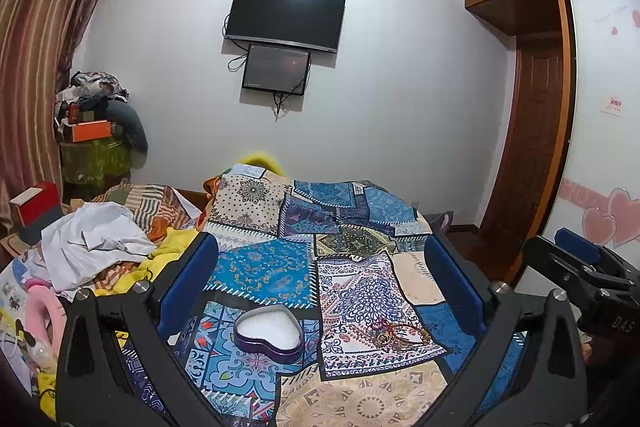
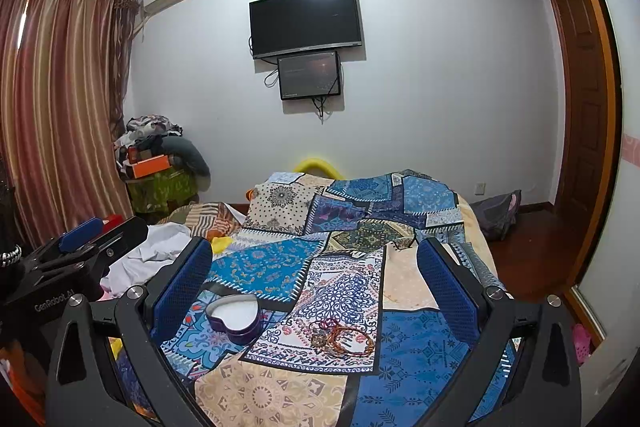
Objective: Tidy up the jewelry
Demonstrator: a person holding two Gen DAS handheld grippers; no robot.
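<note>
Nothing is picked up yet, so I judge this the opening approach. The left gripper (image 1: 320,283) and right gripper (image 2: 316,279) both hover above the patchwork bedspread (image 2: 276,395) with fingers spread wide and nothing between them. 1 heart-shaped tin (image 1: 267,331), lid off and lined white, sits below and slightly left of each claw's gap; 1 tangled jewelry heap (image 2: 340,339) lies just right of it, pieces too knotted to count. Next move probably calls for lowering 1 claw and pinching a single bangle free
</note>
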